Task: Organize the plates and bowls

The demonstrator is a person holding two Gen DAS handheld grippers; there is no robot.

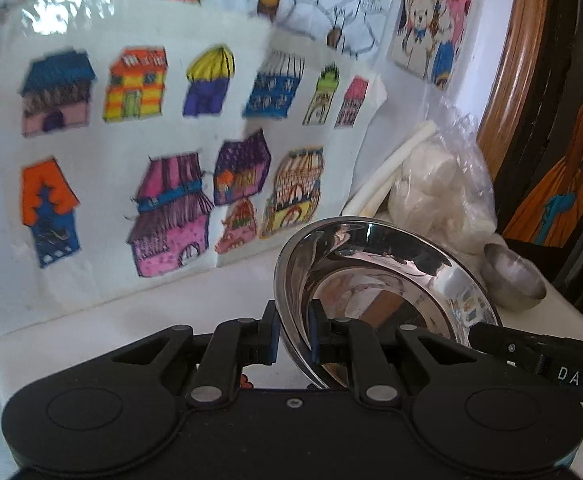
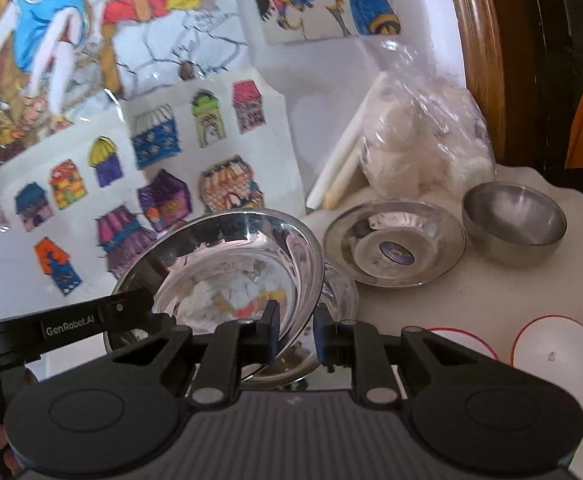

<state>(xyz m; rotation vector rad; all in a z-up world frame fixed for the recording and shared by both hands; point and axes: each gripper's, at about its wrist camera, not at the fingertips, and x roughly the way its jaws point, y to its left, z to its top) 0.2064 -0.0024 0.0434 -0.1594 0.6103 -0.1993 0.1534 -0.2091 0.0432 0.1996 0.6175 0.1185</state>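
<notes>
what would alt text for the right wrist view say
Both grippers pinch opposite rim edges of a shiny steel bowl, held tilted above the white table. Behind it sit a steel plate, a small steel bowl and children's drawings.

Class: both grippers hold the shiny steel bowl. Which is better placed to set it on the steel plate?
Right, probably. The right gripper grips the shiny bowl's rim nearest the steel plate; the left gripper holds the far rim.

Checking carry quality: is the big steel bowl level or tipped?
Tipped. The big steel bowl is gripped at opposite rims by the left claw and right claw, its far rim raised.
</notes>
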